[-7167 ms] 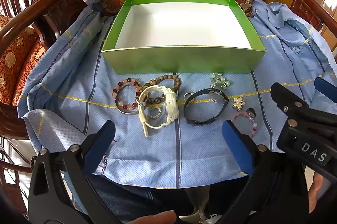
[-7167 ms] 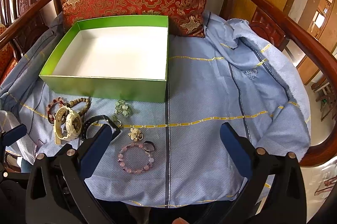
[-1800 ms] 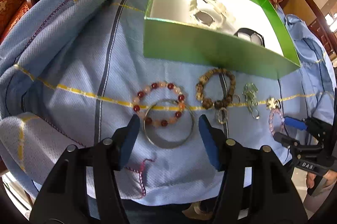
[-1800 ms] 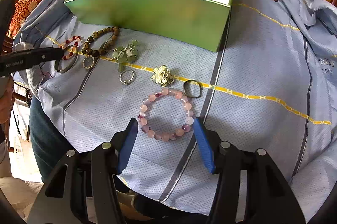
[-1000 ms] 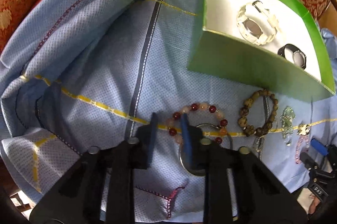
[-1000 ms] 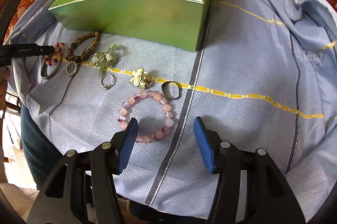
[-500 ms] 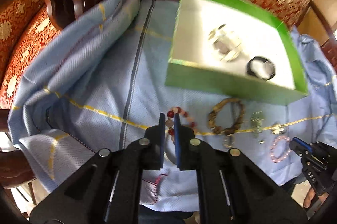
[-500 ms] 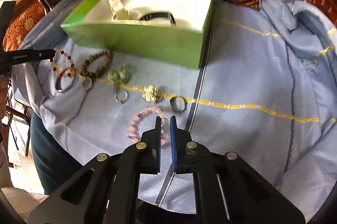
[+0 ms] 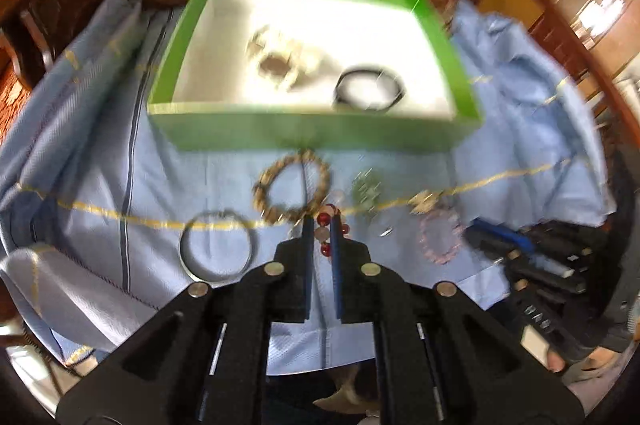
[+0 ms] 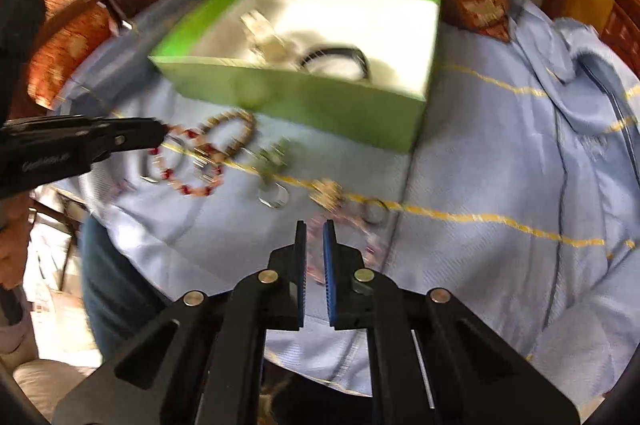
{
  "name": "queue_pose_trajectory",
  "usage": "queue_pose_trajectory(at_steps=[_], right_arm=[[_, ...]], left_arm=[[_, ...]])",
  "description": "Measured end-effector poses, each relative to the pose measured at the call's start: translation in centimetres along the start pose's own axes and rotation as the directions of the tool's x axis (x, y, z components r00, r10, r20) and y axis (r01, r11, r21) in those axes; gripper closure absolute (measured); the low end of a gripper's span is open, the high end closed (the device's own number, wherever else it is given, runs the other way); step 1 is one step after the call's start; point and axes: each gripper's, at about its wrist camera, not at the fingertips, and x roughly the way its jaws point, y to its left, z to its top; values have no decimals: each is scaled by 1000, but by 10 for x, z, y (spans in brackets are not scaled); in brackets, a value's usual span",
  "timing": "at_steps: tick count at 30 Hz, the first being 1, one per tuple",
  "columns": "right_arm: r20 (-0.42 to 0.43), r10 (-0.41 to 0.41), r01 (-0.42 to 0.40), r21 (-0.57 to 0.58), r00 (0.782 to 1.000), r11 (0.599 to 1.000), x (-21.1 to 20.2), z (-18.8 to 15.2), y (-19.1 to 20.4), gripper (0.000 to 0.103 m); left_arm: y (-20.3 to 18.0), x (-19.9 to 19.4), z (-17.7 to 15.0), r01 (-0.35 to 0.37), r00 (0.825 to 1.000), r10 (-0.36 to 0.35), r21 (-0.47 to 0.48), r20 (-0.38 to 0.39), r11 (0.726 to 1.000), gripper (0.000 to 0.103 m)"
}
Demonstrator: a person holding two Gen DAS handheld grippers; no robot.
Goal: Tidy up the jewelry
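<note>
Lying near green box (image 9: 312, 135), wooden bead bracelet (image 9: 294, 191), silver bangle (image 9: 216, 245), brooch (image 10: 328, 191).

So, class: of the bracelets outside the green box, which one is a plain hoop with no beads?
The silver bangle, lying flat on the blue cloth at the left; the others are all strings of beads.

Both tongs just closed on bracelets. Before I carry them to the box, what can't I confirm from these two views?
- Pink bead bracelet, right wrist view: mostly behind the right tongs; grip unconfirmed.
- Pale watch in the green cardboard box, left wrist view: motion blur hides detail.
- Small green charm, left wrist view: blurred.
- Red and peach bead bracelet, left wrist view: left tongs hide most.
</note>
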Motion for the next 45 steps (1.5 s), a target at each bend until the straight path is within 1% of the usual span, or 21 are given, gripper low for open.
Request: queue_pose_trajectory(at_steps=[2,3,4,5,6,8,10,12,13,14,17,19,20,22,24,28,32,37,41,45], right_arm=[[-29,-20,20,14,999,1000,7,-5,-4,84],[-37,-16,17,18,999,1000,9,-8,-5,70],[-41,-15,16,19,999,1000,11,-10,-6,53],[-42,-24,24,12,999,1000,12,-13,-6,47],[-42,-30,31,3,999,1000,14,-14,-5,43],[-47,-31,31,-11,998,999,18,-17,-1,43],[-44,-13,12,-20,999,1000,19,-17,3,43],[-37,17,-19,-51,999,999,19,-16,11,43],[-35,24,-26,-65,999,998,19,-16,14,43],[-37,25,-28,-74,999,997,21,-15,17,43],[-56,34,-39,-75,998,996,32,-13,22,43],[-83,14,-19,-63,996,998,45,-13,24,43],[-91,0,-6,-70,996,997,50,-14,25,43],[-76,-53,43,-126,996,991,53,-16,36,43],[-63,-81,70,-153,995,986,54,-17,42,43],[-65,-70,60,-141,995,988,55,-16,43,43],[-71,-69,58,-142,995,988,55,-17,44,43],[-73,-68,57,-145,995,988,52,-17,40,43],[-73,-67,56,-145,995,988,53,-16,42,43],[-71,-67,57,-146,995,988,53,-15,40,43]], left_arm=[[3,10,-10,-13,999,13,1,-36,1000,95],[6,11,-16,-11,999,11,4,-47,1000,94],[7,14,-20,-11,998,12,7,-57,1000,92],[7,16,-22,-12,998,13,7,-62,1000,91],[8,18,-23,-17,998,17,6,-65,1000,91],[10,20,-27,-22,997,22,2,-71,1000,90],[11,23,-29,-23,997,23,2,-79,1000,90],[11,25,-31,-22,996,22,9,-86,1000,85],[10,27,-32,-19,996,20,13,-90,1000,79],[9,29,-33,-20,995,21,16,-93,1000,76],[8,37,-34,-23,993,25,19,-112,1000,76],[9,43,-35,-27,992,30,22,-126,999,74],[9,44,-36,-21,992,23,22,-124,1000,73],[8,45,-36,-10,992,14,30,-122,1000,73],[8,47,-36,6,992,-3,27,-125,1000,71],[8,48,-38,20,993,-17,27,-120,999,71],[19,41,-42,46,992,-45,8,-114,999,71],[29,22,-47,70,995,-70,4,-74,998,71],[35,17,-45,27,998,-27,0,-59,1000,67],[36,30,-45,11,995,-12,-10,-95,1000,69]])
